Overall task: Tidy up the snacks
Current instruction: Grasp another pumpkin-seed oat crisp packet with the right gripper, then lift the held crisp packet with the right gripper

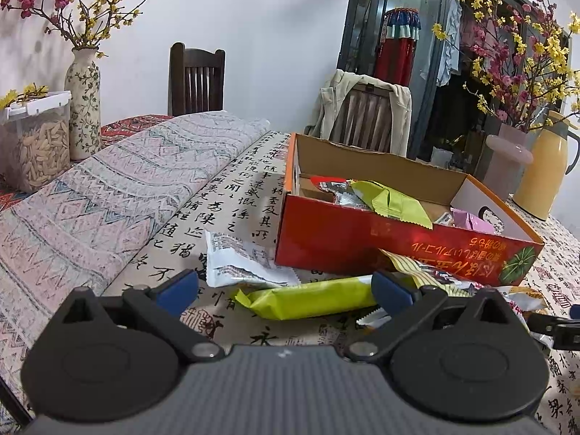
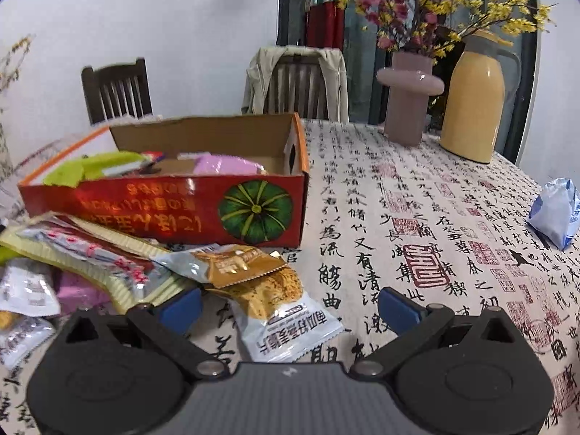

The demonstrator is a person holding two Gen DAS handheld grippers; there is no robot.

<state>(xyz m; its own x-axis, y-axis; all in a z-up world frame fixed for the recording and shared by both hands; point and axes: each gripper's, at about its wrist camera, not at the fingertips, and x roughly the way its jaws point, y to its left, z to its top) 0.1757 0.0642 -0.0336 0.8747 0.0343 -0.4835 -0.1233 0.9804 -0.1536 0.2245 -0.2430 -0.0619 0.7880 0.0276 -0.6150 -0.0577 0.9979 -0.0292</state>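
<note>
While the left wrist view shows the most, parts of it stay unclear.
Left view, hidden: the red box (image 1: pixel 398 243) covers the far ends of the packets behind it; its contents are seen only above the near wall, among them a green wrapper (image 1: pixel 391 199) and a pink one (image 1: pixel 471 222).
Left view, tool: the left gripper (image 1: pixel 284 286) is spread wide and grips nothing; a green snack bar (image 1: pixel 308 297) lies on the tablecloth (image 1: pixel 239 195) between its blue pads, and whether the right pad touches the bar's end is unclear.
Left view, pose: low and level, aimed at the box's near wall.
Left view, edge: a dark piece of the other tool is cut off at far right.
Right view, hidden: the packet pile (image 2: pixel 90 257) at left overlaps itself and runs out of frame.
Right view, tool: the right gripper (image 2: pixel 290 308) is wide open and empty; a white and gold packet (image 2: pixel 282 311) lies between the pads.
Right view, pose: low, just above the cloth, facing the box (image 2: pixel 163 210).
</note>
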